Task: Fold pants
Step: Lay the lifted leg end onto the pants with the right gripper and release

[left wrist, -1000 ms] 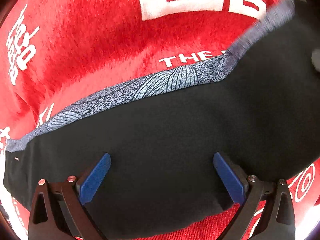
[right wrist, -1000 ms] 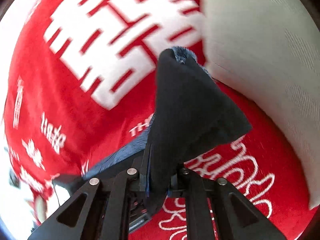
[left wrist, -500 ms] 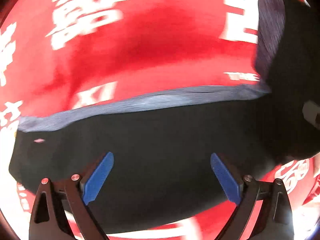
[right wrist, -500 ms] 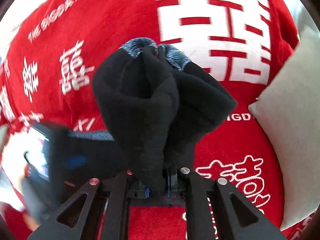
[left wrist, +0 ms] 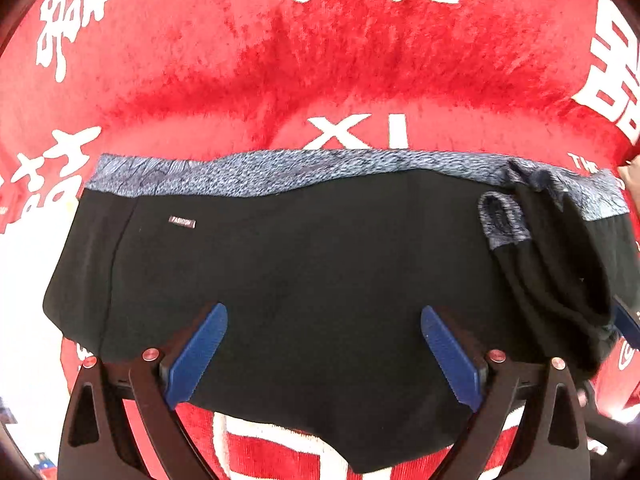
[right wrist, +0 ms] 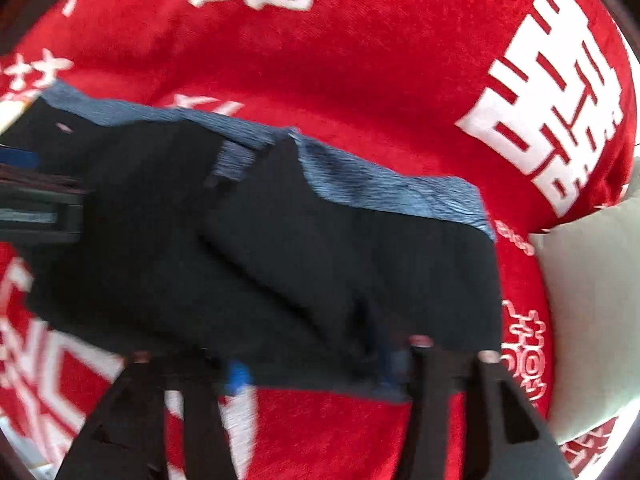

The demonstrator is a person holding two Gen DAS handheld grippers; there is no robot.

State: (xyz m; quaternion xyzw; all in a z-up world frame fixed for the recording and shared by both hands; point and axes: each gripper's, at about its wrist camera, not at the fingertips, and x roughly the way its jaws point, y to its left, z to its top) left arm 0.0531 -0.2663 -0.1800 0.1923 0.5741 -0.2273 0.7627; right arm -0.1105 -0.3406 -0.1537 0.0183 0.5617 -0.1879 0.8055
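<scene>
Black pants (left wrist: 320,264) with a blue-grey patterned waistband (left wrist: 280,172) lie flat on a red blanket, also seen in the right wrist view (right wrist: 320,248). A folded leg end with a blue-grey cuff (left wrist: 504,220) rests on their right side. My left gripper (left wrist: 324,356) is open, its blue pads (left wrist: 196,356) over the near black fabric, holding nothing. My right gripper (right wrist: 316,368) is blurred at the pants' near edge; its jaws stand apart, blue pad (right wrist: 238,376) visible.
The red blanket (left wrist: 360,60) with white characters covers the whole surface. A pale cushion (right wrist: 592,300) lies at the right. The left gripper's body (right wrist: 40,208) shows at the left edge of the right wrist view.
My right gripper carried the bunched leg end over onto the pants, lowered it and opened, letting go. The left gripper stayed open over the pants while the view shifted.
</scene>
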